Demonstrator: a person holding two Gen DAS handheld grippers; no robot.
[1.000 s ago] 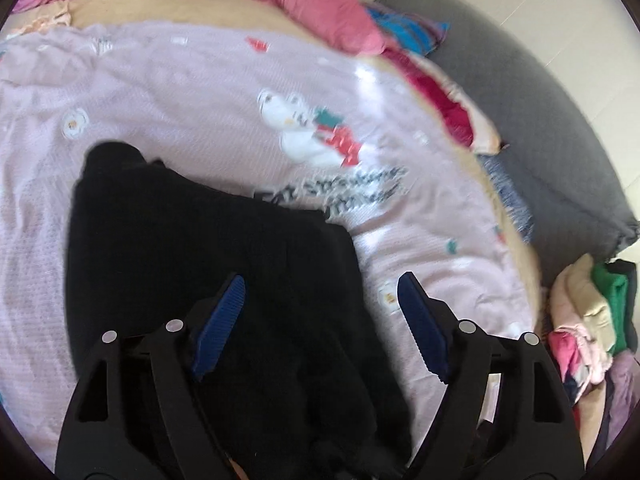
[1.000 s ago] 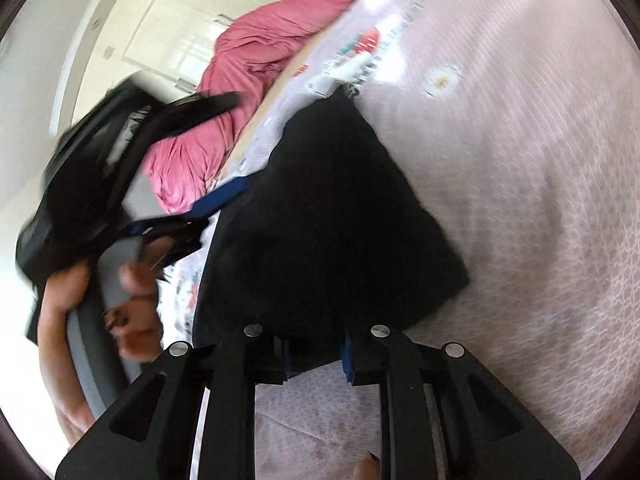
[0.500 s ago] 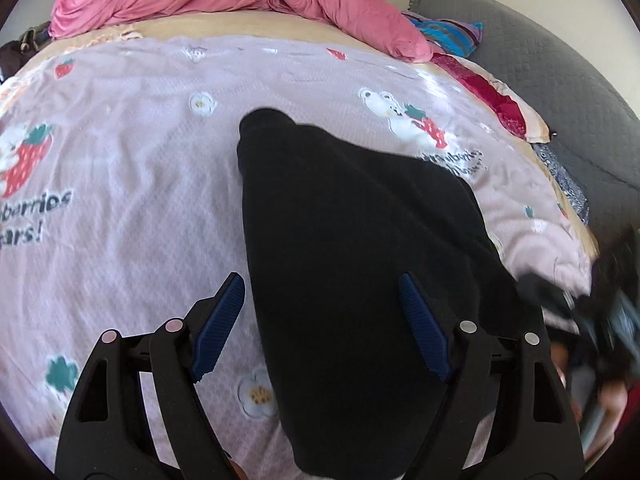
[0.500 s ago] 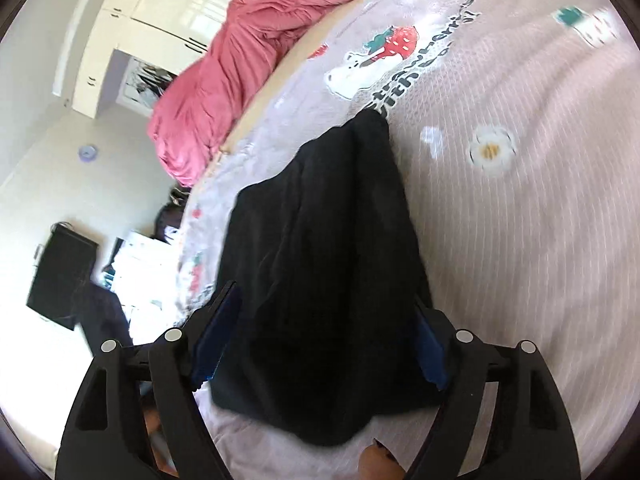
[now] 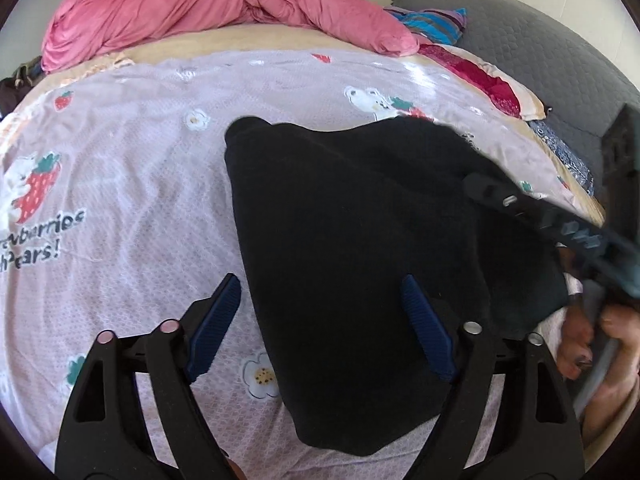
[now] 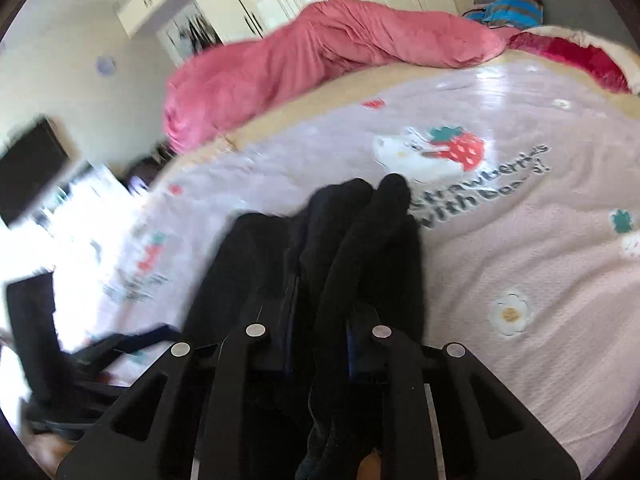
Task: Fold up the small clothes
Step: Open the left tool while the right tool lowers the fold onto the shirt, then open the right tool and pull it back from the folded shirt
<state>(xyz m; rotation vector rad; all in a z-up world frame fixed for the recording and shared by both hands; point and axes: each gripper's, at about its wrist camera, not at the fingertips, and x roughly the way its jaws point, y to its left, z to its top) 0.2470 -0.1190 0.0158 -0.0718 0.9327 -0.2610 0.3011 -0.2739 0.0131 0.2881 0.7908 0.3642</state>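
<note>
Near the bed's [image 5: 120, 208] right edge, the black garment [image 5: 352, 220] is bunched in the closing right gripper [image 6: 318, 344]; slippage (thick fold) is possible. The left gripper [image 5: 324, 324], opening, grips nothing.

Bed [image 5: 120, 208] with pink strawberry-print sheet; black garment [image 5: 360, 232] lies on it, pink duvet [image 5: 208, 4] bunched at far edge.

The small black garment [image 5: 360, 240] is soft, matt knitted cloth with a faintly fuzzy nap. The pale pink printed bed sheet [image 5: 132, 184] under it is thin cloth with a fine dotted weave and a slight sheen where light strikes. The crumpled pink duvet [image 5: 208, 4] looks smooth and matt. The left tool [image 5: 320, 320] is matt black plastic with ribbed blue pads [image 5: 426, 326] and shiny metal pins.
</note>
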